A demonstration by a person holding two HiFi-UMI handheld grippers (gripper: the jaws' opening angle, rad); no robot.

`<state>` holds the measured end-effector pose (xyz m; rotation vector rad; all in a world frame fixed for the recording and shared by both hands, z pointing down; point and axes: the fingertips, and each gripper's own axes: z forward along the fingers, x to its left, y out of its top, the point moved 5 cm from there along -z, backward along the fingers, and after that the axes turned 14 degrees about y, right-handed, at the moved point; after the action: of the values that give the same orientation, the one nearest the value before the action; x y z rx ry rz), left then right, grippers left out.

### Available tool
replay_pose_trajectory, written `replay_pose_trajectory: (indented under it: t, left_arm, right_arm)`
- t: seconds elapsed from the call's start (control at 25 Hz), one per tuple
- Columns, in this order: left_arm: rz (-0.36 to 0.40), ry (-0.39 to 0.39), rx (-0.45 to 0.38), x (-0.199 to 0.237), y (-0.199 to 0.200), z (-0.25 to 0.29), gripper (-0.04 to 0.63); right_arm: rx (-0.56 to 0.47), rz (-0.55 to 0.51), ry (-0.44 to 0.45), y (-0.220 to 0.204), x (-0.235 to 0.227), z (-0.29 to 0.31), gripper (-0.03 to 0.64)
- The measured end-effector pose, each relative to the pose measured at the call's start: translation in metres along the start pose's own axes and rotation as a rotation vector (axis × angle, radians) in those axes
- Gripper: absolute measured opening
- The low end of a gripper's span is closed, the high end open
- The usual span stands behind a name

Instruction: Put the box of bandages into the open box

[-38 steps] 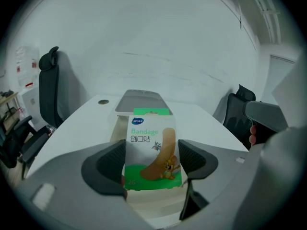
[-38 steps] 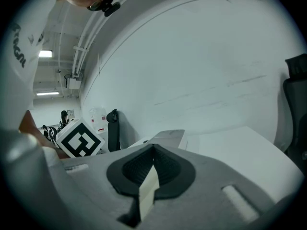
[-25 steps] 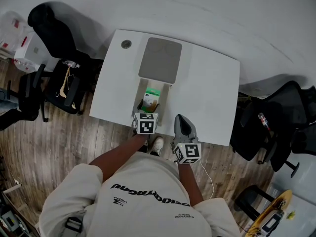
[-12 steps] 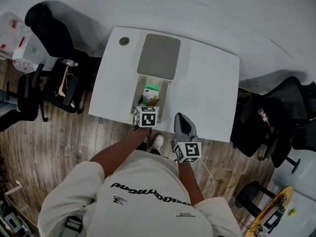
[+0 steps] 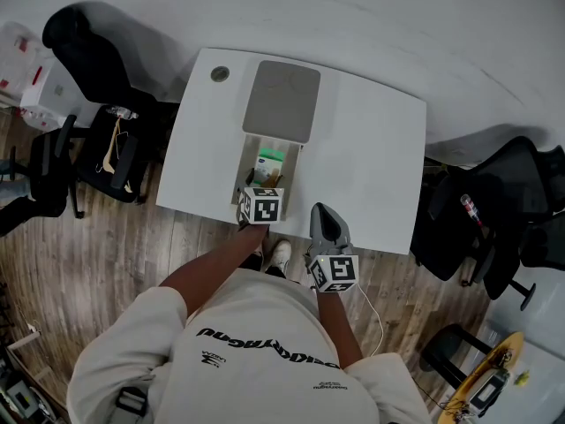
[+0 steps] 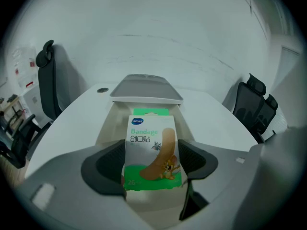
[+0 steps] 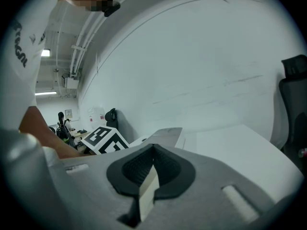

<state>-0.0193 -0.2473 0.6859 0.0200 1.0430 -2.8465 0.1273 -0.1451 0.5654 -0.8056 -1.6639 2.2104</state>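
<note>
The box of bandages (image 6: 152, 150), green and white with a cartoon plaster, is upright between the pads of my left gripper (image 6: 152, 164), which is shut on it. It hangs over the near end of the open box (image 6: 109, 123), a long white carton with its grey lid (image 6: 146, 87) folded back. From the head view, my left gripper (image 5: 265, 185) is over the open box (image 5: 246, 162) with the bandage box (image 5: 270, 163) just ahead of it. My right gripper (image 5: 323, 213) rests shut and empty at the table's front edge; its jaws (image 7: 152, 174) meet.
The white table (image 5: 371, 166) has a round cable hole (image 5: 220, 73) at its back left corner. Black office chairs stand to the left (image 5: 106, 140) and to the right (image 5: 494, 228). The left gripper's marker cube (image 7: 104, 140) shows in the right gripper view.
My left gripper has moved a little forward over the open box, carrying the bandage box. The right gripper has stayed put.
</note>
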Motion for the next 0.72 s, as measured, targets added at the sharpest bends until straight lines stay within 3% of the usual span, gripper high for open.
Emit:
replay_pose_trajectory:
  t: [0.72]
  left_arm:
    - [-0.006, 0.017, 0.06, -0.002, -0.002, 0.017, 0.351]
  right_arm:
    - [0.005, 0.008, -0.002, -0.002, 0.0, -0.001, 0.0]
